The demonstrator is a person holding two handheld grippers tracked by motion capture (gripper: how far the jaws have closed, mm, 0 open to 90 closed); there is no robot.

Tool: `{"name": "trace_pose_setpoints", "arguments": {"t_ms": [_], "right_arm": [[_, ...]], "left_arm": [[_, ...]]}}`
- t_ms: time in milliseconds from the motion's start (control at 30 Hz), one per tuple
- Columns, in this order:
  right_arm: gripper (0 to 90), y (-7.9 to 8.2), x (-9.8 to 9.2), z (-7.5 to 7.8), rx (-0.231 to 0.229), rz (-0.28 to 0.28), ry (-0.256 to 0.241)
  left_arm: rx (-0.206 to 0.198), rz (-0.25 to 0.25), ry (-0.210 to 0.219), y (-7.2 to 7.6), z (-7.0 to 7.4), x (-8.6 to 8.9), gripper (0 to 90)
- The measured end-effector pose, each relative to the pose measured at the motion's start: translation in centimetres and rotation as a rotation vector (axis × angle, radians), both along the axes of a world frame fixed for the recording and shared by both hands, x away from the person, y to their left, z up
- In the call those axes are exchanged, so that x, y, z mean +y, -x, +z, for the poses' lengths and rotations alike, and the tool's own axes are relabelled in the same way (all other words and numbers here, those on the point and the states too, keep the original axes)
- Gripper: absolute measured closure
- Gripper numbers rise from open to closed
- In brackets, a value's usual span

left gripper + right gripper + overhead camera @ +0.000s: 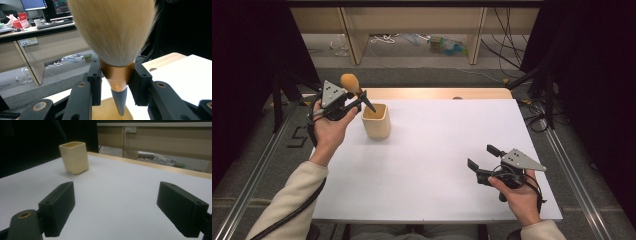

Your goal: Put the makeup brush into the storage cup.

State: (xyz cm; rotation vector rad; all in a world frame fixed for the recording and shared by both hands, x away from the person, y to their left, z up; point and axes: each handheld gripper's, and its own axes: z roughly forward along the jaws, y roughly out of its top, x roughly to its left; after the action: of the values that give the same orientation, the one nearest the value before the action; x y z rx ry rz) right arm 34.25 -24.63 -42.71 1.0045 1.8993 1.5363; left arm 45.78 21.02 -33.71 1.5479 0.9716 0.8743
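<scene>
I'm holding the brush (117, 75) in my left fingers (362, 102), handle tip hovering over the cup (376, 121), right fingers (122, 207) idling wide on the counter (437, 150); next I'm probably lowering it in.

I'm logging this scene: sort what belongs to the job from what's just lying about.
In the job:
left claw
brush, clamped handle-down
cream cup

Lying about:
right claw, open, idle
bottles on floor
monitors on desk

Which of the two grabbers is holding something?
The left gripper: its jaws are clamped on a fluffy brush above the cream cup. The right gripper is wide open, with nothing between its jaws.
</scene>
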Motion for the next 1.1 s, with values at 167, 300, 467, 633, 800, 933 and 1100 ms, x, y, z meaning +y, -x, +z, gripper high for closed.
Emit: {"name": "trace_pose_setpoints", "arguments": {"t_ms": [167, 300, 467, 633, 800, 933, 1100], "right_arm": [[15.9, 0.0, 0.0, 0.0, 0.000, 0.001, 0.001], [15.9, 0.0, 0.0, 0.0, 0.004, 0.001, 0.002], [15.9, 0.0, 0.1, -0.1, 0.008, 0.003, -0.006], [15.9, 0.0, 0.1, 0.0, 0.012, 0.000, -0.004], [15.9, 0.0, 0.0, 0.0, 0.012, -0.001, -0.003], [15.9, 0.0, 0.0, 0.0, 0.014, 0.001, -0.003], [15.9, 0.0, 0.0, 0.0, 0.019, 0.007, -0.004]], "left_arm": [[-0.001, 0.003, -0.001, -0.2, 0.0, 0.0, 65.6], [0.000, 0.004, -0.006, -0.3, -0.1, 0.0, 65.5], [0.001, 0.008, -0.008, -0.5, -0.2, -0.1, 65.5], [0.001, 0.011, -0.011, -0.7, -0.2, -0.1, 65.6], [0.002, 0.012, -0.012, -0.8, -0.3, -0.1, 65.6], [0.003, 0.011, -0.013, -1.0, -0.4, -0.2, 65.6], [0.006, 0.010, -0.017, -1.2, -0.4, -0.3, 65.5]]}}
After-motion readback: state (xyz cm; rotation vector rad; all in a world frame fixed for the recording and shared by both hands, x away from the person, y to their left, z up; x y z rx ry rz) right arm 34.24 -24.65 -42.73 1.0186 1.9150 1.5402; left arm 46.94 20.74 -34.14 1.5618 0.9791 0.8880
